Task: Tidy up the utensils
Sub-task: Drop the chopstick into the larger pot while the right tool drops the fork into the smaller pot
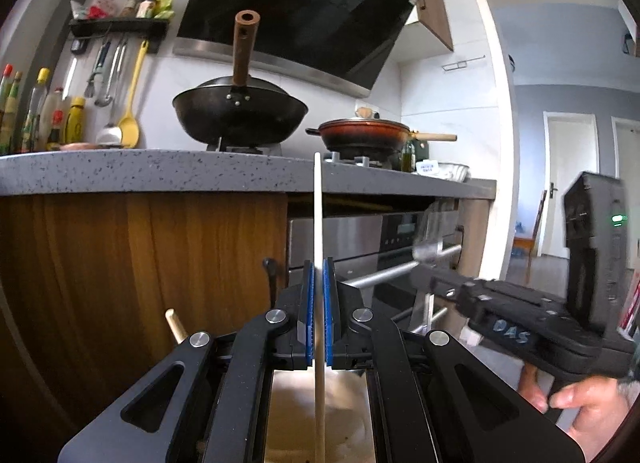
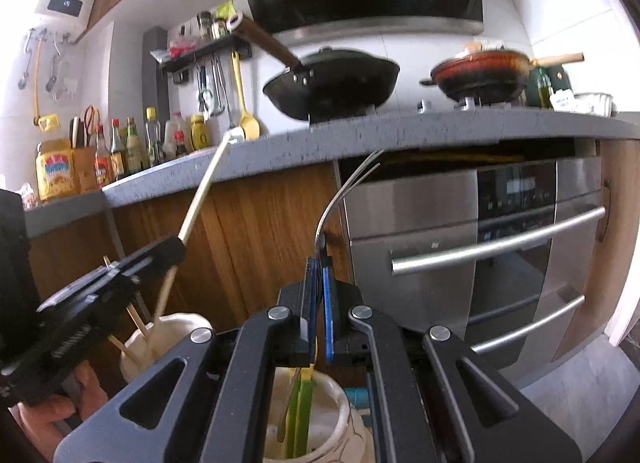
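Note:
My left gripper (image 1: 319,263) is shut on a pale wooden chopstick (image 1: 318,215) that stands upright between its blue pads; its lower end points down into a container below. In the right wrist view the same chopstick (image 2: 200,199) leans over a cream jar (image 2: 176,327) holding several chopsticks. My right gripper (image 2: 320,263) is shut on a metal fork (image 2: 340,191), tines up, above a second cream jar (image 2: 332,419) holding green and yellow utensils. The right gripper also shows blurred in the left wrist view (image 1: 432,251).
A grey countertop (image 1: 160,171) overhangs wooden cabinet doors (image 1: 140,263) and a steel oven (image 2: 500,243) with bar handles. On it stand a black wok (image 1: 240,111), a red pan (image 1: 364,135) and sauce bottles (image 2: 120,151). Utensils (image 1: 120,75) hang on the wall.

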A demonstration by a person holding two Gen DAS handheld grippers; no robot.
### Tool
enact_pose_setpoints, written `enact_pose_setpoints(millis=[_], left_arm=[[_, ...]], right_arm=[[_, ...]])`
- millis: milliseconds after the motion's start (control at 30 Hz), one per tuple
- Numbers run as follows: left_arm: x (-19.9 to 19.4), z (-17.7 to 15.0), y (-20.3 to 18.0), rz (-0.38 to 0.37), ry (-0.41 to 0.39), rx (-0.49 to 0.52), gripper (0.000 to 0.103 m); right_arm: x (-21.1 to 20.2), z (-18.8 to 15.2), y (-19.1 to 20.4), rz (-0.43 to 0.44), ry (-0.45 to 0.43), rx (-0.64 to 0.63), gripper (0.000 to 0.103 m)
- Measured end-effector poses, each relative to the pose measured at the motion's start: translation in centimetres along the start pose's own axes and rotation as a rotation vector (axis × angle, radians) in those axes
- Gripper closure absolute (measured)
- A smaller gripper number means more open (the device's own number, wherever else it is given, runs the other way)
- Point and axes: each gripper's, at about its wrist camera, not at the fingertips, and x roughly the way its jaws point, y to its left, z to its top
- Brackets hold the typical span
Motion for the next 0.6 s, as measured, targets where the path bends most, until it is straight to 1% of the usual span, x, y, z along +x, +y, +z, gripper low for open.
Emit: enact_pose_setpoints(millis=[167, 267, 400, 500, 600], left_arm=[[-1.5, -0.4, -0.9, 0.002, -0.009, 0.062, 0.098], [-2.0, -0.9, -1.7, 0.018, 0.013, 0.116, 0.098], [-2.4, -1.7, -1.9, 0.018, 0.041, 0.123, 0.098], [-2.7, -1.8, -2.1, 0.025, 0.042, 0.139, 0.098], [-2.7, -1.8, -2.2, 0.037, 0.042, 0.151, 0.095]], right_arm=[[0.2, -1.0, -0.4, 0.024, 0.048, 0.016, 0.1], [0.1, -1.8, -0.3, 0.029, 0.084, 0.014, 0.1], [-0.2, -2.8, 0.0, 0.012, 0.125, -0.027, 0.1], [-0.3, -3.2, 0.3, 0.007, 0.149, -0.051, 0.1], [-0.4, -3.3, 0.8, -0.003, 0.156, -0.08, 0.1]])
